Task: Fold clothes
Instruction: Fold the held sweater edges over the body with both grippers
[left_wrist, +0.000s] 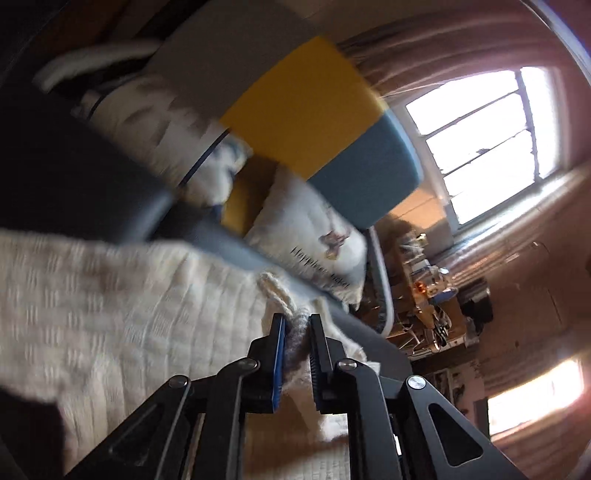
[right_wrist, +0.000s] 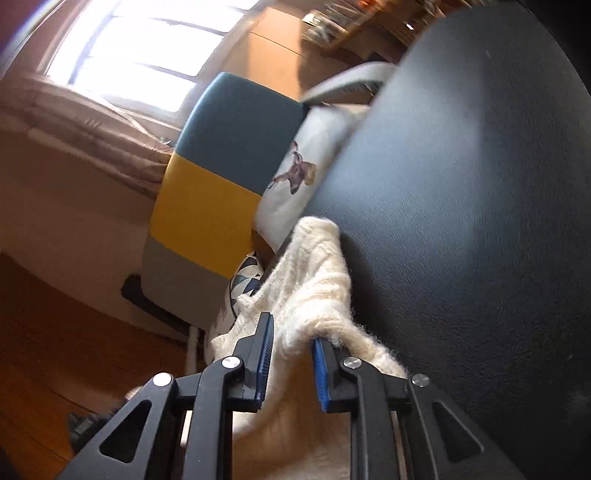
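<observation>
A cream knitted sweater (left_wrist: 110, 295) hangs across the left wrist view, blurred by motion. My left gripper (left_wrist: 297, 325) is shut on a bunched edge of it, the fabric pinched between the blue pads. In the right wrist view another cream part of the same sweater (right_wrist: 314, 280) is draped over and between the fingers. There my right gripper (right_wrist: 293, 332) is shut on a thick fold, its jaws held somewhat apart by the wool. The sweater lies against the dark table (right_wrist: 461, 221), whose edge runs slantwise through both tilted views.
A chair with grey, yellow and teal panels (left_wrist: 306, 110) stands beyond the table, holding white printed cushions (left_wrist: 314, 236). A bright window (left_wrist: 487, 136) with curtains is behind. Cluttered shelves (left_wrist: 428, 288) are at the far side. Wooden floor (right_wrist: 55, 332) shows at lower left of the right wrist view.
</observation>
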